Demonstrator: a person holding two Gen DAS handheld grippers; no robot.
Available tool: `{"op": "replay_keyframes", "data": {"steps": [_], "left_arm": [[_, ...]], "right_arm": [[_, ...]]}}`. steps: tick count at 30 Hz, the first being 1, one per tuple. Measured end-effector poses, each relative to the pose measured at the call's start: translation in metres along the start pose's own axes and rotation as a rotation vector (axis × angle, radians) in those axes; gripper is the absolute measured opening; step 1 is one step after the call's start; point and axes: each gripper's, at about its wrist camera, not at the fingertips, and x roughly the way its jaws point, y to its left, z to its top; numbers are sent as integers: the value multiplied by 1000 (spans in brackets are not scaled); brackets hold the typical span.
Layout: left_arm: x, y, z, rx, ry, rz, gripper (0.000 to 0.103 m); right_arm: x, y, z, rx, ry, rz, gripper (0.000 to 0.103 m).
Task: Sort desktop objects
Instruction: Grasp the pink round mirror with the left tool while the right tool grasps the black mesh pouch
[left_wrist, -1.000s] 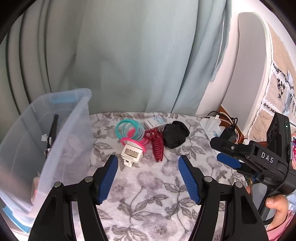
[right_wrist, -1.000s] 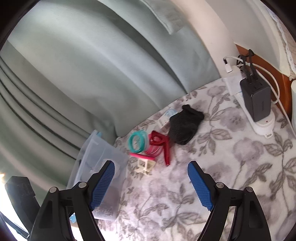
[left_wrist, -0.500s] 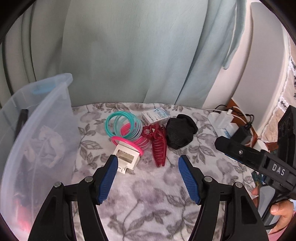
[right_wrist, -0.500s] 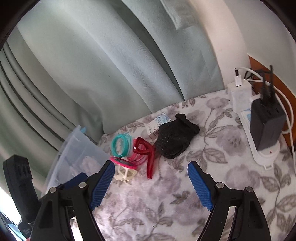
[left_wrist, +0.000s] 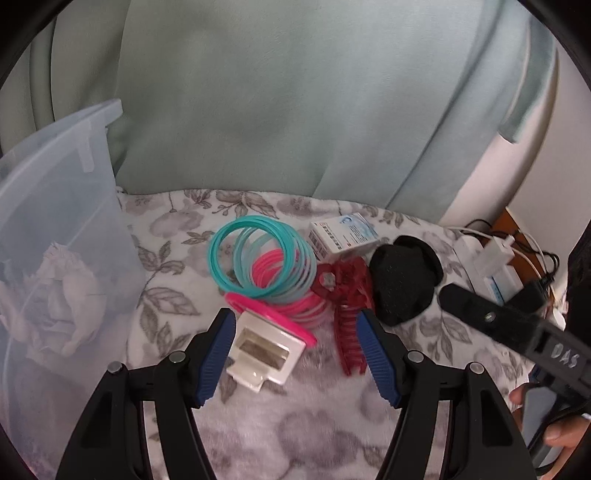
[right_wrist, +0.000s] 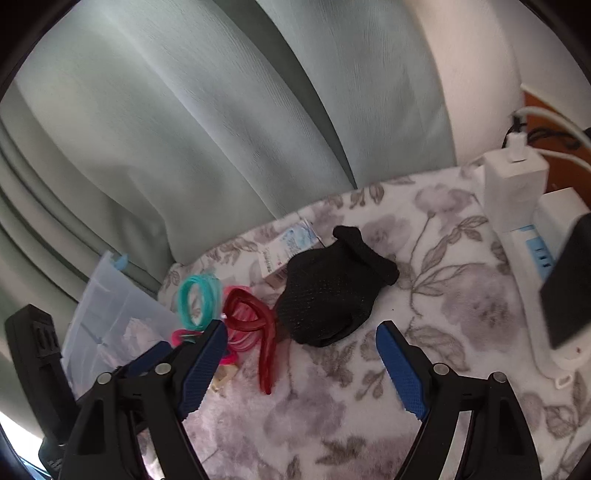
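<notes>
A small pile lies on the floral cloth: a teal and pink spring coil (left_wrist: 266, 266), a white plastic box (left_wrist: 264, 350), a dark red hair claw (left_wrist: 349, 314), a black mesh pouch (left_wrist: 402, 284) and a small white carton (left_wrist: 343, 238). My left gripper (left_wrist: 295, 350) is open, its blue pads (left_wrist: 218, 352) standing on either side of the white box and the claw's teeth without touching them. My right gripper (right_wrist: 301, 365) is open just short of the black pouch (right_wrist: 328, 295), with the red claw (right_wrist: 258, 332) beside its left pad (right_wrist: 203, 365). The teal coil (right_wrist: 199, 299) shows behind.
A clear plastic bin (left_wrist: 55, 258) with crumpled paper inside stands at the left. A white power strip (right_wrist: 532, 266) with chargers and cables lies at the right edge. A green curtain (left_wrist: 295, 103) hangs behind the table. A hand (left_wrist: 561, 432) holds the right gripper.
Both grippers have come forward and down toward the pile, which now looks much larger. The left pads now flank the white box; the right pads have neared the black pouch. Openings unchanged.
</notes>
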Motion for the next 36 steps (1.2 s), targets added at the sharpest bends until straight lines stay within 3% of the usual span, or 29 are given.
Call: {"op": "replay_keyframes", "data": {"steps": [5,12,20,23,28,30,36], "left_arm": [[7,5,2,-21,2,-2,68],[18,15,0,-66,20,-14,51],[24,19,-2,-91,33,-28,50],[24,20,-2,-100,28,-37,43],[21,23,-2,-109,23,-48,34],[20,24,-2,-111,22,-52,31],[17,27,-2,-122,24,-56,20]], "right_arm": [[18,-6,4,16,17,-44,85],[35,-13,7,39,43,-76,85],[46,-16,8,40,46,-94,85],[47,-16,8,37,42,-98,84],[46,-17,8,42,37,-104,70],[46,-17,8,48,41,-88,56],[42,-14,6,48,43,-73,32]]}}
